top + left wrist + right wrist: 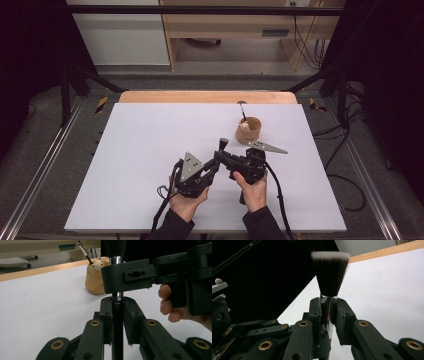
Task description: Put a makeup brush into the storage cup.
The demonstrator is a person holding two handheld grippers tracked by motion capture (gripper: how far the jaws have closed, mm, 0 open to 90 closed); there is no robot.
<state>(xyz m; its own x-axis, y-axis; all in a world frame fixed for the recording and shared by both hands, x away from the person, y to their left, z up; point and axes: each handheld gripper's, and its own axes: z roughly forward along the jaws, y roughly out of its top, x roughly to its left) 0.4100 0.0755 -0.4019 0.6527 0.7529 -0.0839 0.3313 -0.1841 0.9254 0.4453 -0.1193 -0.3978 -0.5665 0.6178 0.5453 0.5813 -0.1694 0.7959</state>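
Note:
A makeup brush (222,145) with a black handle (117,325), silver ferrule (327,315) and dark white-tipped bristles (330,272) stands upright over the white table top. My left gripper (117,300) is shut on the black handle, low on the brush. My right gripper (327,301) comes in from the right and is shut on the silver ferrule just under the bristles. In the high view the two grippers meet near the middle of the table, the left gripper (214,162) below and left of the brush, the right gripper (223,156) to its right.
A small wooden cup (249,131) with a bear figure stands behind and right of the grippers, and a thin brush (243,111) leans in it. In the left gripper view the cup (96,280) sits just left of the held brush. The white mat (145,145) covers the table.

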